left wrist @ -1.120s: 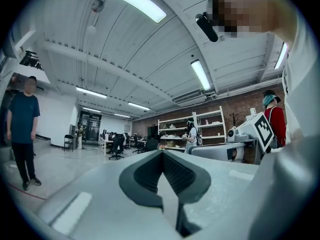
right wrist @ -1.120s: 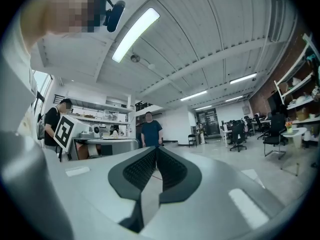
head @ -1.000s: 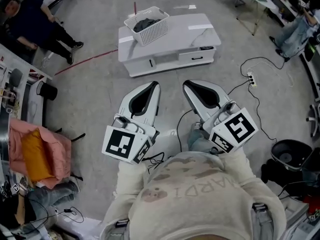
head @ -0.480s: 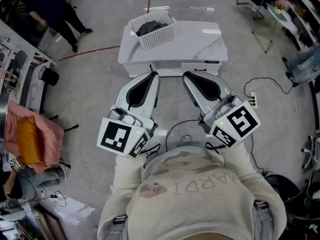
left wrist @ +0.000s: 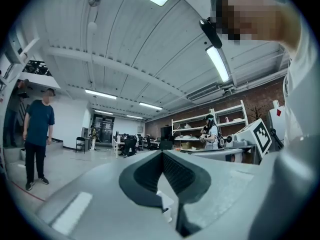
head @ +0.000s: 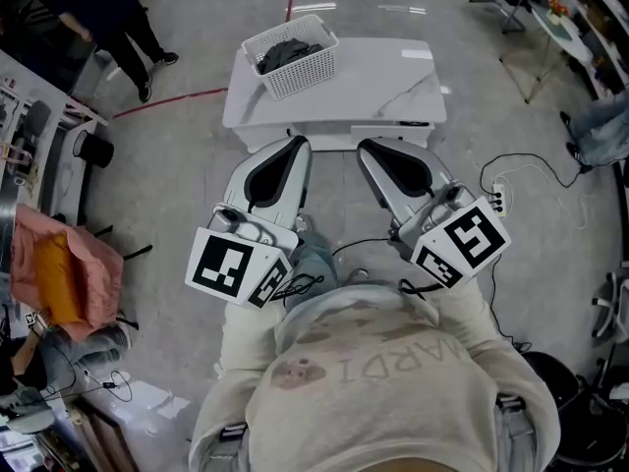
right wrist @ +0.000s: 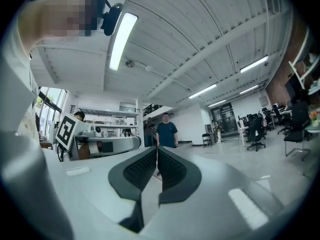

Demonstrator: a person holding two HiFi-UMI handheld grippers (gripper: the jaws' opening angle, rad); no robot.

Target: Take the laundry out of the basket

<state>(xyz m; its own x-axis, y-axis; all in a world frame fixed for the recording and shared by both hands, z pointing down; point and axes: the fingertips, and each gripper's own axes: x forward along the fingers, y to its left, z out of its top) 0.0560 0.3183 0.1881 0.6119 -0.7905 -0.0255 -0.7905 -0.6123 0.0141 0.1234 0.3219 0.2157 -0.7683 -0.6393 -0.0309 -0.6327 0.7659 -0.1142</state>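
Observation:
A white lattice basket (head: 295,62) holding dark grey laundry (head: 285,51) stands on the left end of a low white table (head: 388,77). Both grippers are held close to my body, short of the table's near edge, and point toward it. The left gripper (head: 298,143) is shut with nothing in it, its dark pads (left wrist: 150,176) meeting at the tip. The right gripper (head: 365,147) is also shut and empty, pads (right wrist: 172,171) pressed together. The gripper views look up at the ceiling and room, so the left gripper (left wrist: 162,154) and right gripper (right wrist: 156,150) views show no basket.
A person in dark clothes (head: 103,13) stands at the far left of the table, seen also as a person (left wrist: 37,129) and a person (right wrist: 166,133). A pink cloth (head: 54,278) lies on a chair at left. A power strip (head: 496,201) and cables lie at right.
The table and basket have come closer and now sit just beyond the gripper tips. Both grippers stay shut and side by side. The bystander has shifted toward the top-left corner.

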